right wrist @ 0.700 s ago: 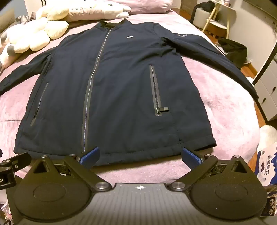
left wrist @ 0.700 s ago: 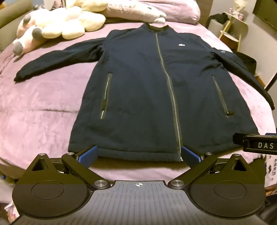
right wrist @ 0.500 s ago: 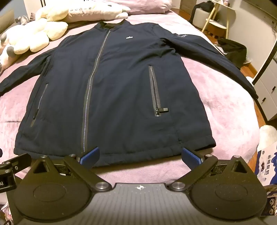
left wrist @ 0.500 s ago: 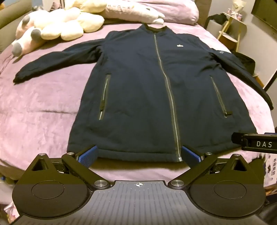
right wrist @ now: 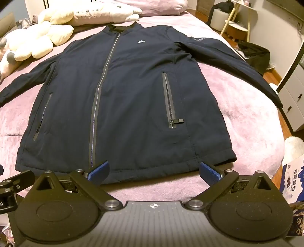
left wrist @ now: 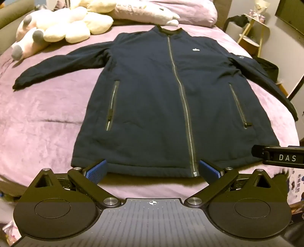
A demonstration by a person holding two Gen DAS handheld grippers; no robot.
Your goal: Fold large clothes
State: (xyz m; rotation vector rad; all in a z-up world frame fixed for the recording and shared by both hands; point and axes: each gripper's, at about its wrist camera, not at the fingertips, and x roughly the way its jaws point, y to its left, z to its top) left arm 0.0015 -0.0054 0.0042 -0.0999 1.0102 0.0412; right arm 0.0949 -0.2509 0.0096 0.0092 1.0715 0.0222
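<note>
Left wrist view showed the left gripper with its blue-padded fingers spread wide and empty, poised just short of the hem of a dark navy jacket, which lay zipped and front-up on the purple bedspread with both sleeves stretched out to the sides and its collar toward the cream plush toys and pillow. Right wrist view showed the right gripper likewise gaping and holding nothing, its fingers near the hem at the jacket's lower corner, beside the pocket zipper.
</note>
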